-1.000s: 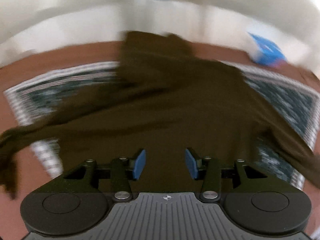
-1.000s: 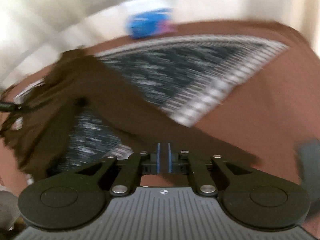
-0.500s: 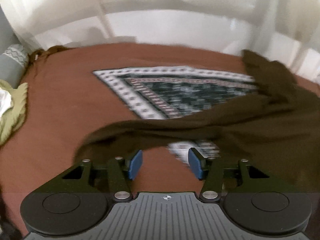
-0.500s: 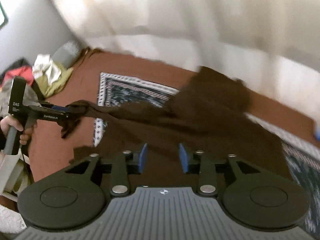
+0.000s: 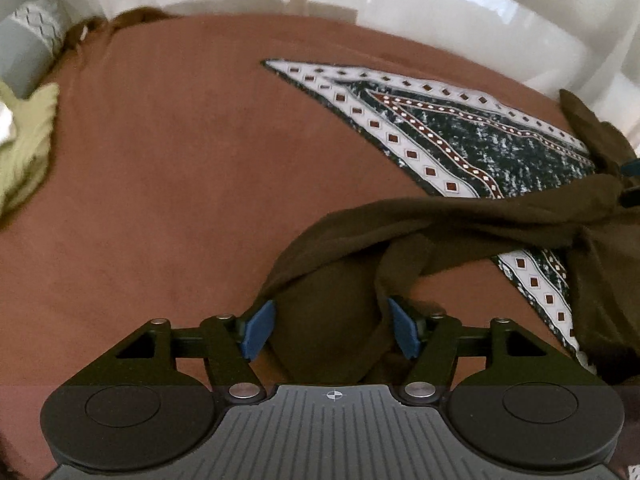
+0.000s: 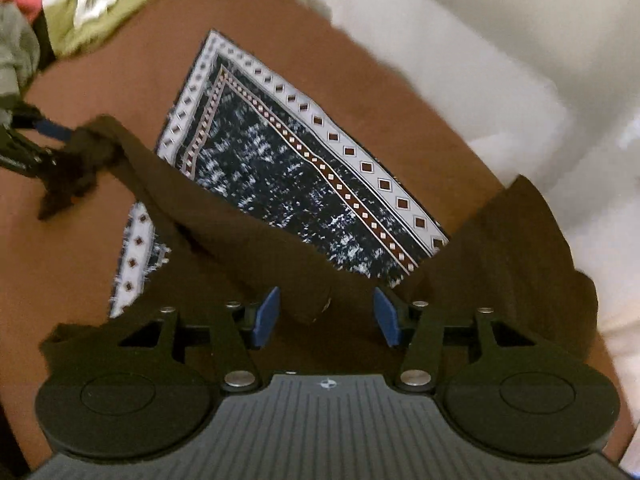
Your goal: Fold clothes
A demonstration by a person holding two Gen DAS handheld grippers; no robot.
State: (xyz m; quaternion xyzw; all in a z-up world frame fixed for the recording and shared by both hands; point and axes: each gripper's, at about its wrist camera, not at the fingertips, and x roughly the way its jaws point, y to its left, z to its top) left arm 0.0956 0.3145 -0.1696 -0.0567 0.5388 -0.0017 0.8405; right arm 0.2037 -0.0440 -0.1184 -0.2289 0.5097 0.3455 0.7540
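A dark brown garment lies stretched across a brown bedspread and a patterned mat. My left gripper is open, its blue pads on either side of one end of the garment. My right gripper is open with brown cloth lying between its blue pads. In the right wrist view the left gripper shows at the far left with the garment's end bunched around its tips. The garment's other part drapes at right.
A pile of green, white and red clothes lies at the bed's far corner; green cloth and a grey patterned pillow show at left. White curtains hang behind the bed.
My right gripper went from shut to open. Both grippers swung over the bed, and the garment's ends now lie between their open pads.
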